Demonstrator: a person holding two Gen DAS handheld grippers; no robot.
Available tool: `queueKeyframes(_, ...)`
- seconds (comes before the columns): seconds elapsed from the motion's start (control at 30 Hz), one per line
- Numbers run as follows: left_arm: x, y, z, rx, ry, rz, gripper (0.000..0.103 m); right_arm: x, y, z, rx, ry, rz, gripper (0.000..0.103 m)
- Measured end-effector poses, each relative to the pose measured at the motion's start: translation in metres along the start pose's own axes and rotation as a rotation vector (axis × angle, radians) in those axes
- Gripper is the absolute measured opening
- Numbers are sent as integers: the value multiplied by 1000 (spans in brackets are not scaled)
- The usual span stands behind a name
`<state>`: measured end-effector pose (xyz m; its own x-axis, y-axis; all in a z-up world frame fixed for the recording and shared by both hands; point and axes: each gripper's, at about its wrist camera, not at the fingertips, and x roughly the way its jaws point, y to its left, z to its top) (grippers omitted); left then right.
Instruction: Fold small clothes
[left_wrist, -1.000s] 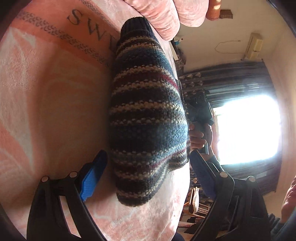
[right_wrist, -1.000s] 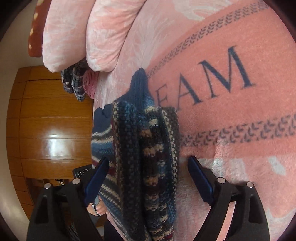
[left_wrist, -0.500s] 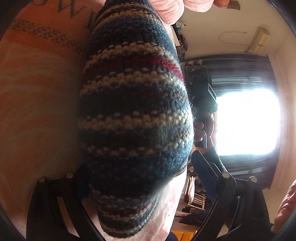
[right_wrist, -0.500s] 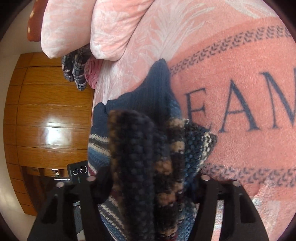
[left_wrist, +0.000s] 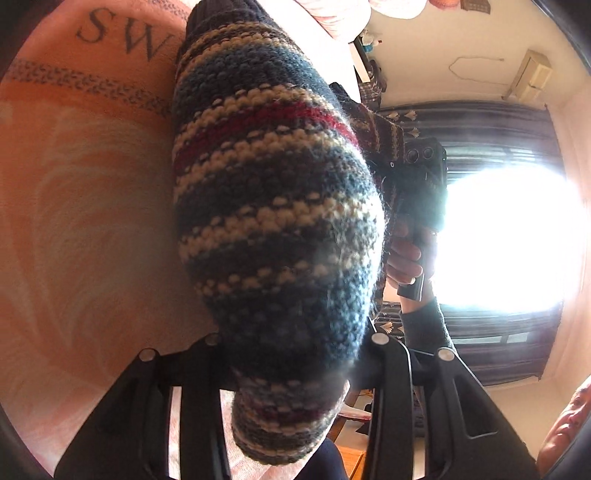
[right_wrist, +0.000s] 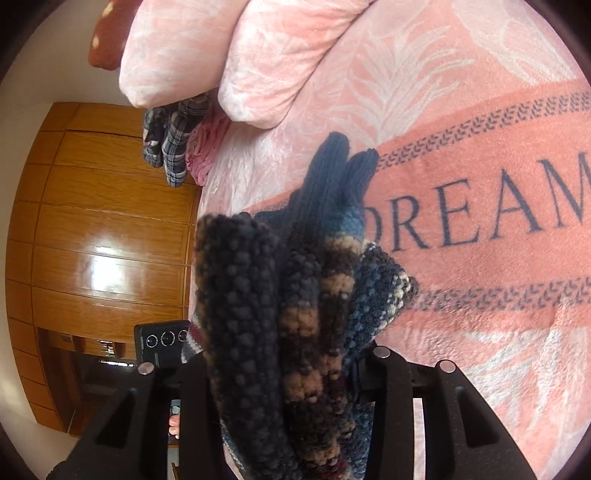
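— Left wrist view first: what has the left gripper (left_wrist: 291, 354) got?

— A striped knitted sweater (left_wrist: 273, 206), bunched thick between its two black fingers (left_wrist: 199, 398). The jaws are closed in on the wool, which bulges up through the middle of the frame and hides the tips. Bands of navy, cream and dark red run across it.

— And behind it?

— A pink blanket (left_wrist: 85, 206) fills the left half, with dark letters "SW" at the upper left. At the right, against a very bright window (left_wrist: 509, 236) with dark curtains, a hand (left_wrist: 406, 254) holds the right gripper's handle, a dark sleeve (left_wrist: 424, 325) below it.

— The right wrist view, then?

— The right gripper (right_wrist: 284, 369) is also clamped on the sweater (right_wrist: 266, 302). Several folded layers stand edge-on between its fingers (right_wrist: 388, 387), filling the lower centre. A dark ribbed cuff (right_wrist: 332, 166) pokes up toward the middle of the frame.

— Where does the garment sit?

— Against the blanket (right_wrist: 461, 288), just left of the printed word "DREAM". Pink pillows (right_wrist: 229, 55) lie across the top, a plaid cloth (right_wrist: 173, 140) hangs beneath them at the upper left, and a wooden wardrobe (right_wrist: 92, 240) takes the left side. The other gripper's body (right_wrist: 162, 339), with round lenses, shows at the lower left beside the sweater
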<state>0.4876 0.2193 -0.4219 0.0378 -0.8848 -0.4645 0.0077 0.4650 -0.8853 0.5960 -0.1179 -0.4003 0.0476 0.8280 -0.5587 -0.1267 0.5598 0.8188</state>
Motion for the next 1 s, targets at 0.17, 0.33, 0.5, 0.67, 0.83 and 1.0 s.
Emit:
queueKeyframes(0.17, -32, -6, -28, 20, -23, 10, 36, 10, 45, -23, -38, 14, 30, 40)
queueKeyframes(0.33, -81, 5, -67, 9, -42, 40, 36, 51, 89, -60, -53, 64, 64, 40)
queueKeyframes(0.5, -119, 39, -107, -60, -61, 72, 36, 123, 118, -100, -25, 146, 86, 40)
queueKeyframes(0.67, -138, 83, -148, -133, -73, 71, 36, 187, 120, -141, 27, 221, 93, 40)
queueKeyframes(0.83, -134, 114, -169, -189, -75, 54, 39, 215, 92, -157, 113, 239, 85, 40)
queueKeyframes(1.0, -122, 120, -161, -168, -96, 43, 43, 216, 92, -158, 99, 253, 55, 46)
